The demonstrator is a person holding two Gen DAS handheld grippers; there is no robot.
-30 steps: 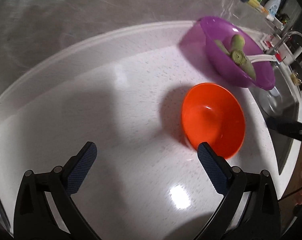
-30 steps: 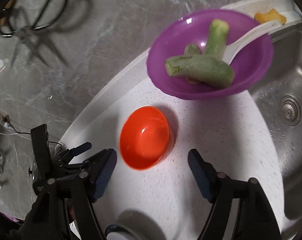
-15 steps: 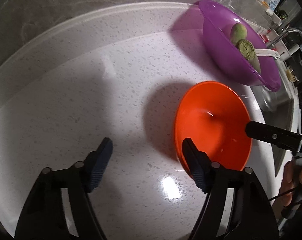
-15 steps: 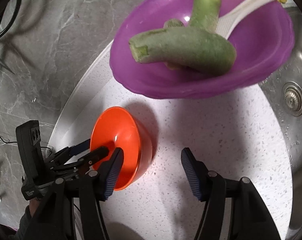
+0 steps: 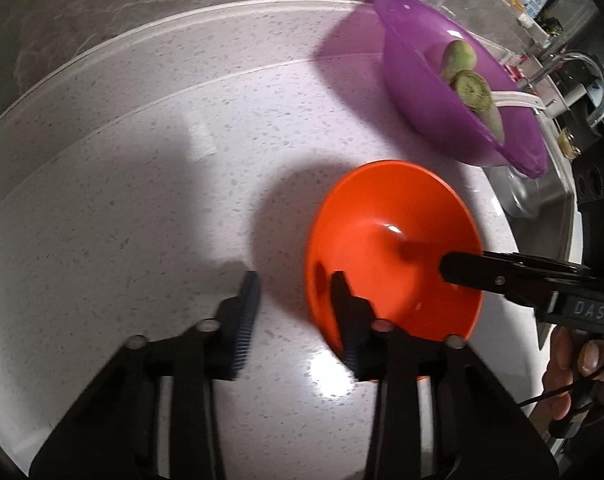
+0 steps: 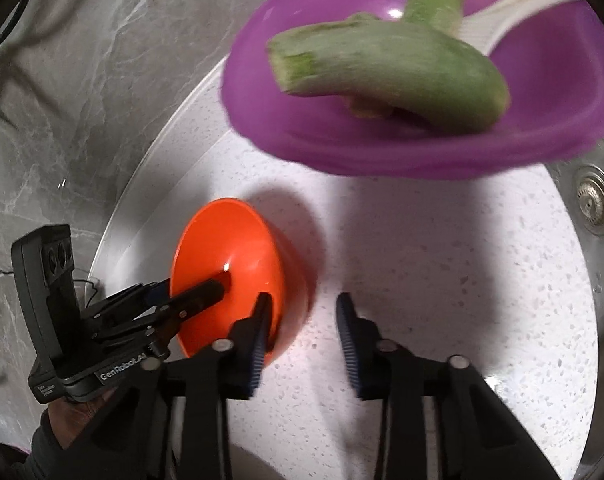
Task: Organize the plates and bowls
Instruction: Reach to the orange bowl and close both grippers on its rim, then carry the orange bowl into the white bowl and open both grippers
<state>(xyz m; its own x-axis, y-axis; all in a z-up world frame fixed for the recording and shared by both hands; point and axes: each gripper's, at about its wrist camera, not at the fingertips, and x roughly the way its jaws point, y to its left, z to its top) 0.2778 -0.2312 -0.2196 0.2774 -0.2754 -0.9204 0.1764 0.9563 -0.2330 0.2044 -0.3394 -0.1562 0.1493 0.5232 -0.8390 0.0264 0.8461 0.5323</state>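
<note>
Left gripper [image 5: 294, 312] and right gripper [image 6: 302, 320] closing half-shut jaws astride opposite rims of orange bowl [image 5: 394, 240], neither gripping yet; next: clamp, lift level.

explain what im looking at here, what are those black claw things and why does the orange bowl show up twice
They are two hand-held grippers, one in each of a person's hands, each with a fisheye camera looking along its fingers. One picture is from the left gripper, one from the right gripper, so both see the orange bowl on a white speckled counter from opposite sides. Each gripper has one finger inside the bowl and one outside, jaws closing on the rim. Behind sits a purple bowl holding green vegetable pieces and a white spoon, beside a sink.
</note>
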